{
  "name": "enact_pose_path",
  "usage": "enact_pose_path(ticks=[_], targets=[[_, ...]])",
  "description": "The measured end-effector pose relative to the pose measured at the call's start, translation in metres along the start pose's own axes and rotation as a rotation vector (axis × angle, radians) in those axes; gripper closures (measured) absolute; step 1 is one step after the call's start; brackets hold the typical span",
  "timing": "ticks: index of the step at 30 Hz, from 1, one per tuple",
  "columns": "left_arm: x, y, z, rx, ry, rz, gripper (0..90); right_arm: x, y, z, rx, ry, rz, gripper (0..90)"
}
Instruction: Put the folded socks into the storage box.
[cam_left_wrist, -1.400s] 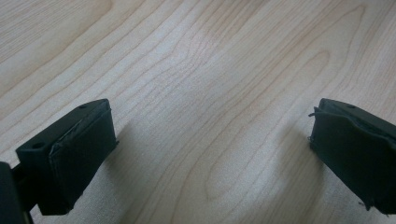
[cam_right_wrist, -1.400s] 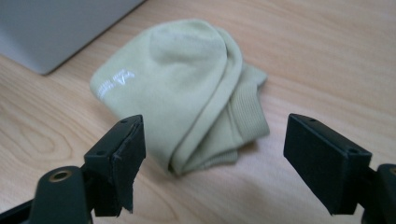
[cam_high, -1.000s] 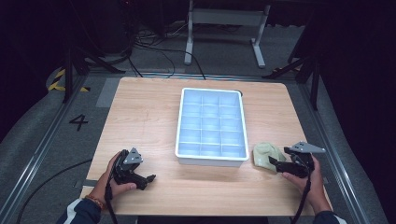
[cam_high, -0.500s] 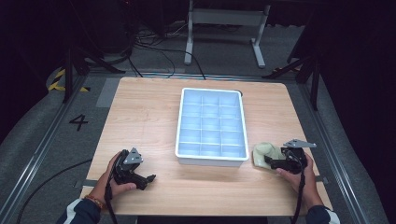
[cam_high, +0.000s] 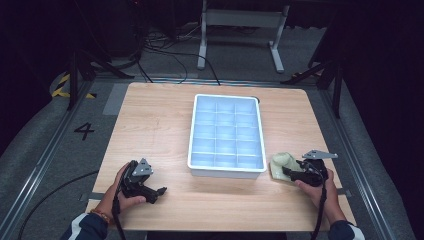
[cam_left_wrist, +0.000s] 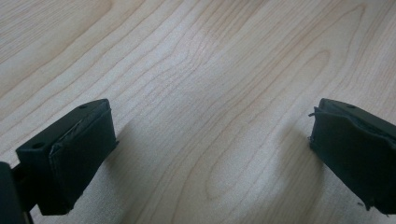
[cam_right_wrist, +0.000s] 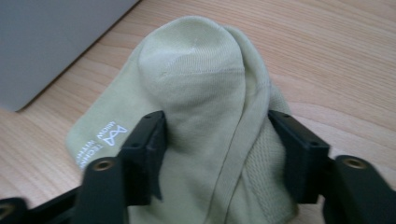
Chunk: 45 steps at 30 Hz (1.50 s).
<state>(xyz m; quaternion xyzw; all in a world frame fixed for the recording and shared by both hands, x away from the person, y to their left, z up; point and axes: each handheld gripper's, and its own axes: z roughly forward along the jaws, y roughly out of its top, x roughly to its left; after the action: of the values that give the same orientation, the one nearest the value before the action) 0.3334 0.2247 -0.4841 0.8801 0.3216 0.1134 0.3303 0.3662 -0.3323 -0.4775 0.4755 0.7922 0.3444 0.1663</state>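
— Right claw (cam_right_wrist: 217, 154), what's it doing?
— Its jaws have just been closing and now press on both flanks of the sock (cam_right_wrist: 201, 93), bunching it between them.
— Where does the sock lie?
— On the table (cam_high: 160, 120), its toe pointing ahead of the claw, just beside the tray's (cam_high: 226, 172) near corner.
— And the left claw (cam_left_wrist: 210, 154)?
— Jaws spread wide over bare wood, nothing between them. It rests well off to the tray's other side.

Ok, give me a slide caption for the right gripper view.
Right gripper jaws, just closing, press both sides of a bunched pale green sock on the wooden table.
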Motion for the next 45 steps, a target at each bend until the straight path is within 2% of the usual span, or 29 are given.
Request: enact_pose_path(ticks=[6,9,14,25,41,45], targets=[[0.0,0.0,0.0,0.0,0.0,-0.001,0.4,0.003,0.001,-0.001,0.003,0.045,-0.015,61.5],[0.0,0.0,0.0,0.0,0.0,-0.001,0.3,0.003,0.0,-0.002,-0.002,0.058,-0.022,65.5],[0.0,0.0,0.0,-0.001,0.0,-0.001,0.3,0.006,0.001,-0.003,-0.002,0.054,-0.049,69.5],[0.0,0.0,0.0,0.0,0.0,-0.001,0.3,0.014,0.004,-0.01,-0.013,0.074,-0.11,71.4],[0.0,0.0,0.0,0.0,0.0,-0.001,0.4,0.018,0.01,-0.032,-0.093,0.084,-0.118,71.4],[0.0,0.0,0.0,-0.001,0.0,-0.001,0.4,0.022,0.013,-0.041,-0.117,0.078,-0.138,71.4]])
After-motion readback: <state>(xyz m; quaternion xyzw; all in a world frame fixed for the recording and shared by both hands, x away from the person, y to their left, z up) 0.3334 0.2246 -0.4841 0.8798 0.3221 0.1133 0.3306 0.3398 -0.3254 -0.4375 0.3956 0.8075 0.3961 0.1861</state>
